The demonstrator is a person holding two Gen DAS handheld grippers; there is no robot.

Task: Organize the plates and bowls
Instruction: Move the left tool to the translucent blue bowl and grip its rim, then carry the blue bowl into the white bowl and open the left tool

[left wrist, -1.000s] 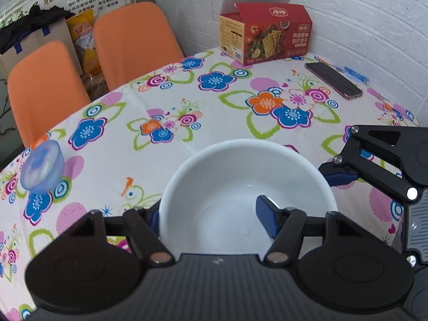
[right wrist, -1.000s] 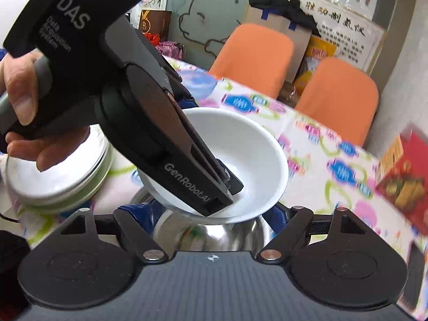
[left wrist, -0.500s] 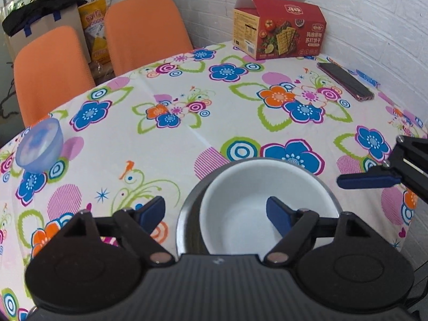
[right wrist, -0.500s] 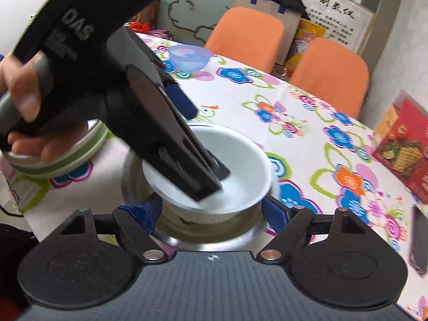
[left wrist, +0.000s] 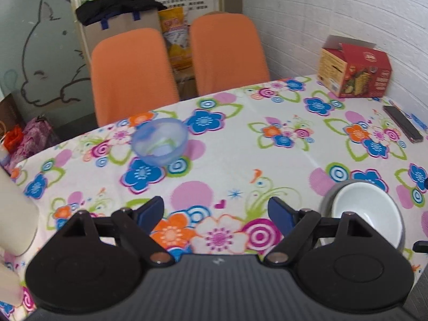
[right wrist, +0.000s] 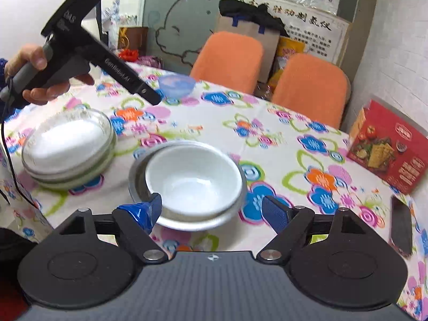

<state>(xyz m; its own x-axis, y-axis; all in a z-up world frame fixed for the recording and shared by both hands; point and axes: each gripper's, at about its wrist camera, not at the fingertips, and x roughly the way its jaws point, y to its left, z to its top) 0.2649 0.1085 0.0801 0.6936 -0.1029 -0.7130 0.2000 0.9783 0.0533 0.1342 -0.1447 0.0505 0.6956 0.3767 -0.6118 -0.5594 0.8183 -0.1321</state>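
Since the earlier frames the left gripper (left wrist: 215, 212) has let go of the white bowl (left wrist: 370, 208) and swung away from it, so that the bowl, once between its fingers, now sits off to its right. In the left wrist view the bowl rests mouth-up inside a metal bowl (left wrist: 327, 199), plain glossy white and round, with no long axis to speak of; its near edge is cut off behind the gripper's right linkage. The jaws are opening, spread wide over bare floral tablecloth (left wrist: 240, 144) with nothing between them. Ahead and slightly left of the fingers stands a translucent blue bowl (left wrist: 160, 140), upright and a little blurred. A pale object at the far left edge is too cropped to identify. In the right wrist view the right gripper (right wrist: 211, 208) stands fairly wide, its blue pads either side of the nested bowls' near rim; the left pad overlaps the rim in the picture, though contact cannot be judged, and nothing is clamped. The white bowl (right wrist: 194, 178) sits straight ahead, mouth-up within the metal bowl (right wrist: 136, 172). Ahead to the left lies a stack of plates (right wrist: 69, 144), its top overexposed. Beyond it a hand (right wrist: 37, 80) holds the left gripper (right wrist: 152, 97), pointing toward the blue bowl (right wrist: 176, 85); its fingertips are blurred.
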